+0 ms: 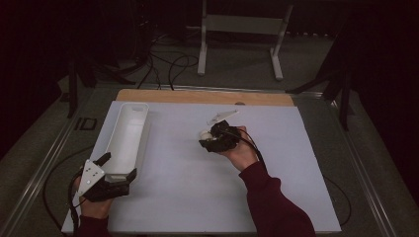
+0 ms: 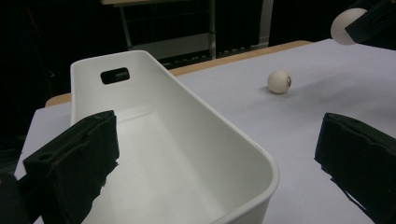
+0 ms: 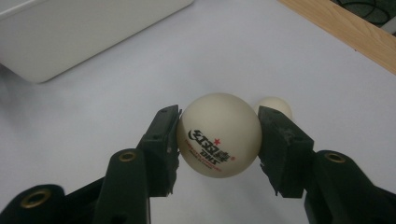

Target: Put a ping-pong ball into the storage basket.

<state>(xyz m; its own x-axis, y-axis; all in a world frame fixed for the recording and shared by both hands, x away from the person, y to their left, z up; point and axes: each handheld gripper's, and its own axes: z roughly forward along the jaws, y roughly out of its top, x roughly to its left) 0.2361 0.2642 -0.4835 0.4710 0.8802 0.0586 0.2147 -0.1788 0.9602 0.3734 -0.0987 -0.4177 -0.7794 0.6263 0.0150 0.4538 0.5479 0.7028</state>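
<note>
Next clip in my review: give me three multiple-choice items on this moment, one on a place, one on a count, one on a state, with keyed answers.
1. Where does the long white bin sit on the table?
A. left side
B. right side
C. far right corner

2. How many balls are in sight?
A. one
B. two
C. four

3. What is the right hand-held gripper doing?
A. gaping open
B. clamped on a ball
C. clamped on the bin

Answers:
1 A, the high view shows the bin at the left, by the left hand-held gripper.
2 B, the held ball plus the loose ball lying on the table.
3 B, both pads press the ball's sides.
</note>
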